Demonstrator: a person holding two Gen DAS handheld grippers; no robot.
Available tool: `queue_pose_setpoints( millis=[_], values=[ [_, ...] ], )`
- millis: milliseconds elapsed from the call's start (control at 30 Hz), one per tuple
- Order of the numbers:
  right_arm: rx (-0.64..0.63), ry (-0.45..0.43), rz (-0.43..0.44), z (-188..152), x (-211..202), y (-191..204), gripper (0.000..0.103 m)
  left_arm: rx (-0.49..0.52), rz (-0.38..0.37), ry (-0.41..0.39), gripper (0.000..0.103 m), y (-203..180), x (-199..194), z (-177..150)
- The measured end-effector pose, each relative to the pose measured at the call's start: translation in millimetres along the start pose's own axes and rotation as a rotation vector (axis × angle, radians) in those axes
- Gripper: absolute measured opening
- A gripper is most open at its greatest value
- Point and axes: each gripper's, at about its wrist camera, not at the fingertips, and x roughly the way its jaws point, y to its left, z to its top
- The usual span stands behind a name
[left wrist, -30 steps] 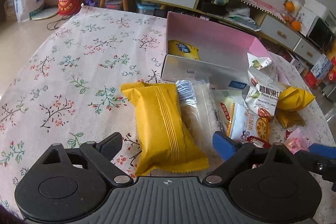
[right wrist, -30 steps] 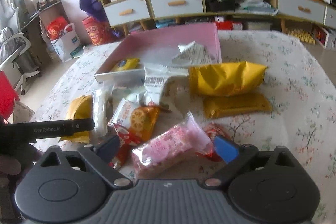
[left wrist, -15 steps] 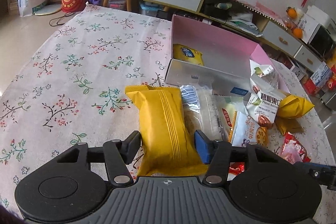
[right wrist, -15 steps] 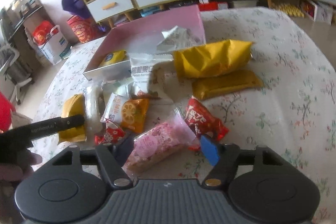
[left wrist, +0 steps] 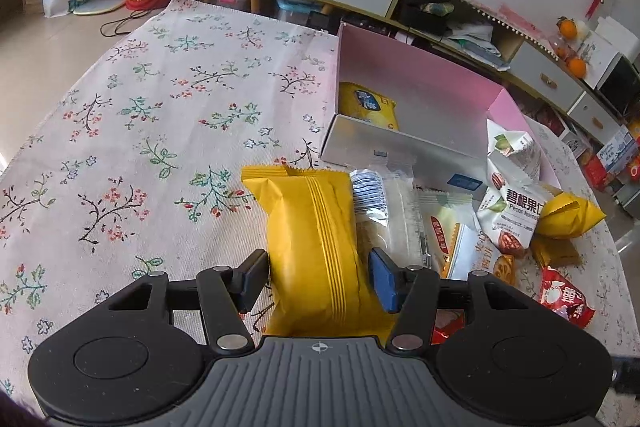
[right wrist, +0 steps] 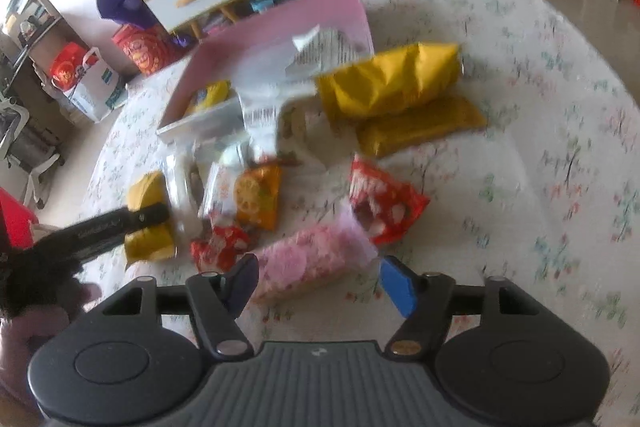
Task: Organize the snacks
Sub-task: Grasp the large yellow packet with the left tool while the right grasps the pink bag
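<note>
A long yellow snack packet (left wrist: 316, 227) lies on the floral tablecloth, and my left gripper (left wrist: 318, 277) is shut on its near end, a pad pressed against each side. In the blurred right wrist view a pink snack packet (right wrist: 308, 259) sits between the pads of my right gripper (right wrist: 320, 283), which is shut on it. The left gripper's finger (right wrist: 120, 223) shows there too, across the yellow packet (right wrist: 148, 215). Beyond stands an open pink box (left wrist: 420, 99) with a small yellow packet (left wrist: 368, 105) inside.
Loose snacks crowd the space between the grippers and the box: a clear-wrapped packet (left wrist: 384, 219), a pecan bag (left wrist: 512, 215), a red packet (right wrist: 384, 203), two yellow bags (right wrist: 392, 83). Bare floral cloth (left wrist: 140, 147) stretches left. Drawers and shelves stand behind the table.
Both grippers went from wide open to closed, the left on the yellow packet, the right on the pink packet. The right wrist view has rolled and the scene now looks tilted.
</note>
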Motion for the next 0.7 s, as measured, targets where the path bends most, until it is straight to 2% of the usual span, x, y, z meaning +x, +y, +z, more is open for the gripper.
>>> queue_pose_setpoints(
  millis=[133, 233, 567, 700],
  values=[
    [0.010, 0.021, 0.023, -1.9, 5.1, -0.4, 0.057, 0.013, 0.018, 0.003, 0.052, -1.1, 1.5, 0.6],
    [0.004, -0.003, 0.054, 0.3, 7.9, 2.6, 0.057, 0.026, 0.034, 0.010, 0.051, -0.7, 2.8, 0.9],
    [-0.039, -0.043, 0.004, 7.9, 31.2, 16.7, 0.059, 0.076, 0.066, 0.004, 0.049, -5.0, 6.6, -1.2],
    [-0.092, -0.062, -0.026, 7.9, 34.6, 25.0, 0.050, 0.102, 0.085, -0.004, 0.047, -8.8, 5.6, -4.3]
  ],
)
